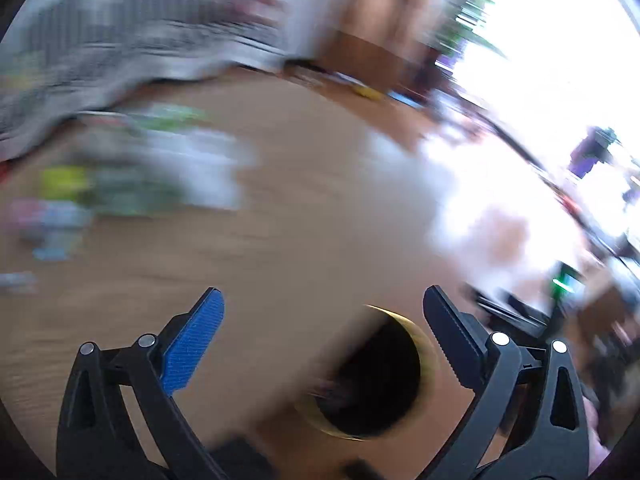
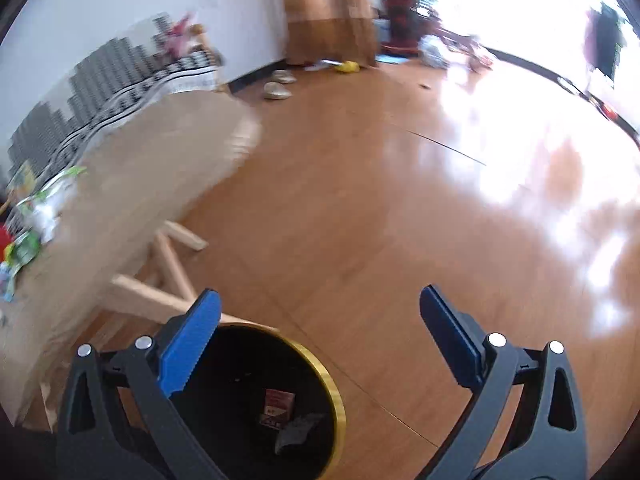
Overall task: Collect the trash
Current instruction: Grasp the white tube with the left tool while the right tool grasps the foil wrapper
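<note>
Currently both grippers are spread wide with nothing between the fingers. Left gripper (image 1: pixel 323 312) sits at the bottom of its view, right gripper (image 2: pixel 320 308) at the bottom of its own.

Trash bin (image 2: pixel 280 396): round, black inside, gold/yellow rim. In the right wrist view it's in the lower centre-left, standing on the wooden floor (image 2: pixel 400 220) just beside the table's leg frame, partly behind the left blue pad. Inside it: a small red-and-white box (image 2: pixel 277 402) and a dark crumpled piece (image 2: pixel 298 430) next to it. In the left wrist view the same bin (image 1: pixel 376 376) shows lower centre-right between the fingers, heavily motion-blurred, contents unreadable.

Trash pile (image 2: pixel 32 216): left edge of the right wrist view, on the light wood table (image 2: pixel 160 168). Green, white and yellow wrappers, crumpled white paper, a bit of red at the far edge. Left wrist view has it as smeared green/yellow/white blobs (image 1: pixel 132 176) in the left-middle; individual items can't be told apart.

Table top in the left wrist view (image 1: pixel 280 220) fills the centre, blurred.
</note>
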`<state>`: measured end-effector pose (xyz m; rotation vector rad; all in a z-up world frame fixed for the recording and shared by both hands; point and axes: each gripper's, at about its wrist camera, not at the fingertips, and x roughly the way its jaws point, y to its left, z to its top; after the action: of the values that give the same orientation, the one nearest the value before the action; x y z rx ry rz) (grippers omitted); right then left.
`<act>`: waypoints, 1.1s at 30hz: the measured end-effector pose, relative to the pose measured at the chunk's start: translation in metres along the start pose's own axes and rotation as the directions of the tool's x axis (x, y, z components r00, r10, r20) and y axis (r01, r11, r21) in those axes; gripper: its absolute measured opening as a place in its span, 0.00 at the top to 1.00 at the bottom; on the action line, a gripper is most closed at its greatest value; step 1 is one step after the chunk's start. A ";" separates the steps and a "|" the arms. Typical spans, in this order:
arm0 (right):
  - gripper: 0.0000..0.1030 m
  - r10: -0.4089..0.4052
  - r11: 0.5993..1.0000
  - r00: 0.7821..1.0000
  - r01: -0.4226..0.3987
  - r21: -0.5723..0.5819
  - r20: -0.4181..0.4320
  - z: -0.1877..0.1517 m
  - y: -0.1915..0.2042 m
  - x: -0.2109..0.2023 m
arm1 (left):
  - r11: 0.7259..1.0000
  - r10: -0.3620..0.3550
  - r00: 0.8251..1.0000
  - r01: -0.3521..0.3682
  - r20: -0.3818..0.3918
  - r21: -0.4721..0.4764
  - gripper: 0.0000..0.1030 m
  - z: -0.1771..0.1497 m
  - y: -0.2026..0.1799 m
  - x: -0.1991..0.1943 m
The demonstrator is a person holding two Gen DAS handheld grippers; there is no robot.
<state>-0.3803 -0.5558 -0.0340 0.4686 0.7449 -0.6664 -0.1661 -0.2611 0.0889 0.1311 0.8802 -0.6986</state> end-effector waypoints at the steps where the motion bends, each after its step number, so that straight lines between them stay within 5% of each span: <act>1: 0.07 0.035 0.999 0.999 -0.035 -0.028 0.012 0.004 0.018 -0.003 | 0.995 0.096 0.995 -0.094 0.034 -0.041 0.06 0.001 0.033 -0.012; 2: 0.07 0.072 0.996 0.997 -0.071 -0.058 0.020 0.008 0.040 -0.006 | 0.983 0.172 0.984 -0.168 0.047 -0.073 0.06 0.002 0.058 -0.018; 4: 0.07 0.135 0.986 0.991 -0.132 -0.103 0.020 0.015 0.074 -0.010 | 0.916 0.370 0.929 -0.362 0.012 -0.174 0.06 -0.003 0.131 -0.020; 6: 0.07 0.210 0.966 0.978 -0.207 -0.155 0.008 0.023 0.118 -0.016 | 0.862 0.431 0.901 -0.426 -0.043 -0.276 0.06 -0.008 0.184 -0.017; 8: 0.07 0.258 0.947 0.966 -0.252 -0.199 0.007 0.028 0.153 -0.025 | 0.808 0.433 0.895 -0.437 -0.105 -0.395 0.06 -0.009 0.229 -0.008; 10: 0.07 0.293 0.925 0.956 -0.283 -0.253 0.003 0.028 0.185 -0.033 | 0.790 0.408 0.905 -0.417 -0.122 -0.450 0.06 -0.002 0.251 0.004; 16: 0.07 0.383 0.841 0.922 -0.374 -0.391 -0.057 0.035 0.291 -0.034 | 0.816 0.453 0.875 -0.483 -0.168 -0.316 0.06 0.005 0.272 0.050; 20: 0.07 0.434 0.787 0.900 -0.399 -0.470 -0.037 0.040 0.373 -0.027 | 0.847 0.442 0.878 -0.476 -0.184 -0.236 0.06 0.002 0.280 0.044; 26: 0.07 0.501 0.665 0.853 -0.487 -0.566 -0.146 0.022 0.480 -0.001 | 0.862 0.389 0.900 -0.431 -0.195 -0.266 0.06 -0.025 0.320 0.018; 30: 0.07 0.494 0.607 0.853 -0.478 -0.635 -0.170 0.012 0.518 0.015 | 0.865 0.385 0.903 -0.425 -0.188 -0.266 0.06 -0.031 0.336 0.016; 33: 0.07 0.506 0.591 0.831 -0.529 -0.609 -0.231 0.006 0.528 0.031 | 0.868 0.389 0.902 -0.428 -0.190 -0.253 0.06 -0.029 0.348 0.018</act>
<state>0.0071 -0.2016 0.0292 0.0227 0.7700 0.1875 0.0350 0.0102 -0.0032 0.0984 1.0334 -0.1579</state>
